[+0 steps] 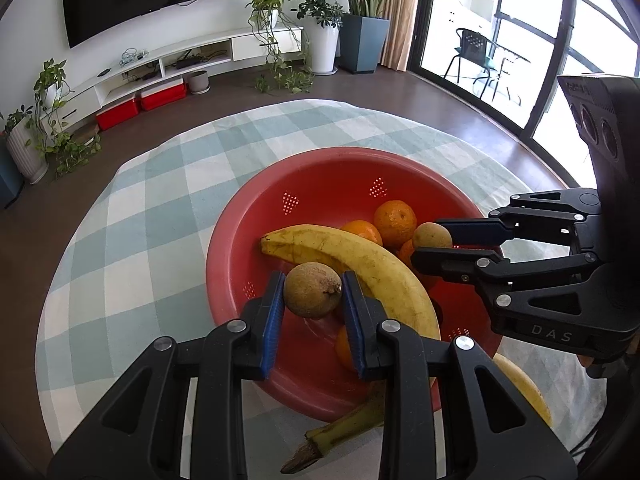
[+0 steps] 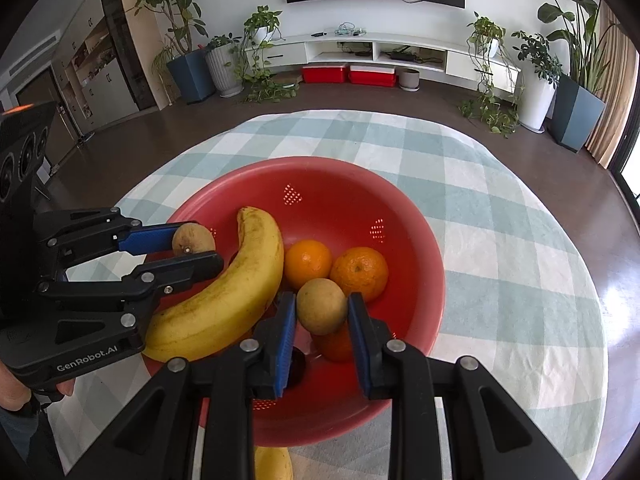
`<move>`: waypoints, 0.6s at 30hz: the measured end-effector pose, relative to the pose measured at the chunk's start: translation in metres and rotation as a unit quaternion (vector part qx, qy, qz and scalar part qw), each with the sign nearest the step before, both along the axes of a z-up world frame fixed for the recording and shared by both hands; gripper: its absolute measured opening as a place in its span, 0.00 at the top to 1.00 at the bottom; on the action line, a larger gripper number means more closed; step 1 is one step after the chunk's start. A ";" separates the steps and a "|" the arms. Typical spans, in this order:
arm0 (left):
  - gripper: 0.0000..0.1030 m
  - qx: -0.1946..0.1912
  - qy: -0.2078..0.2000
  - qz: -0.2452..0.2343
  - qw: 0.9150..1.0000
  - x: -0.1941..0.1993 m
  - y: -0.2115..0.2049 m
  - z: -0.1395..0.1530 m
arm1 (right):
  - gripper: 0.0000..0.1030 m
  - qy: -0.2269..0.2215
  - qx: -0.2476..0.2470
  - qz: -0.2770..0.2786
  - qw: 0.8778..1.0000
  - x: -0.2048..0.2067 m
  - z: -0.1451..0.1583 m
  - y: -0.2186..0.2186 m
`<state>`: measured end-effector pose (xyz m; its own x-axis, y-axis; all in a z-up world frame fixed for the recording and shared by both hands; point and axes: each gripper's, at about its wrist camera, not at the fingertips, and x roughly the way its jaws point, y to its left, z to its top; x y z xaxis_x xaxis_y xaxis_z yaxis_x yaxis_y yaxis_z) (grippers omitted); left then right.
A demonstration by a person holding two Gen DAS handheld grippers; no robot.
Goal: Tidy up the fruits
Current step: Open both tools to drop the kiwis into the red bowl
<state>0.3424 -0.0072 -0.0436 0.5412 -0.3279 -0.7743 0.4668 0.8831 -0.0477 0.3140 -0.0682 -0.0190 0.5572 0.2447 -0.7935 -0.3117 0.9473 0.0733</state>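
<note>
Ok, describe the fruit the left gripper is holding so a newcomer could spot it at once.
Find the red colander bowl on the checked tablecloth. Over its near-left side the left gripper pinches a small round brownish fruit between blue pads. It is dull and rough-skinned, unlike the glossy oranges and long yellow banana.

Bright daylight; window (image 1: 500,20) upper right blown out in left view. Sharp focus throughout. Strong fisheye bending, dark vignette at corners.

Black grippers (image 1: 313,292), blue-padded fingers (image 1: 273,320), silver screws
</note>
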 end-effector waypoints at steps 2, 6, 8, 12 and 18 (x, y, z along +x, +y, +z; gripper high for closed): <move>0.74 0.000 0.001 0.001 1.000 0.001 0.000 -0.001 | 0.73 0.001 -0.006 0.000 1.000 0.000 -0.002 0.001; 0.74 0.001 0.001 0.000 1.000 0.000 0.000 -0.003 | 0.72 -0.002 -0.010 0.000 1.000 -0.001 -0.003 0.002; 0.74 0.001 0.002 0.001 1.000 0.001 0.000 -0.004 | 0.72 -0.002 -0.013 0.002 1.000 -0.001 -0.002 0.003; 0.64 0.006 -0.002 0.008 1.000 0.000 0.000 -0.005 | 0.69 -0.001 -0.017 0.001 1.000 -0.004 -0.003 0.004; 0.44 -0.002 -0.016 0.016 1.000 -0.007 0.008 0.005 | 0.67 -0.009 -0.019 -0.001 1.000 -0.012 0.001 0.004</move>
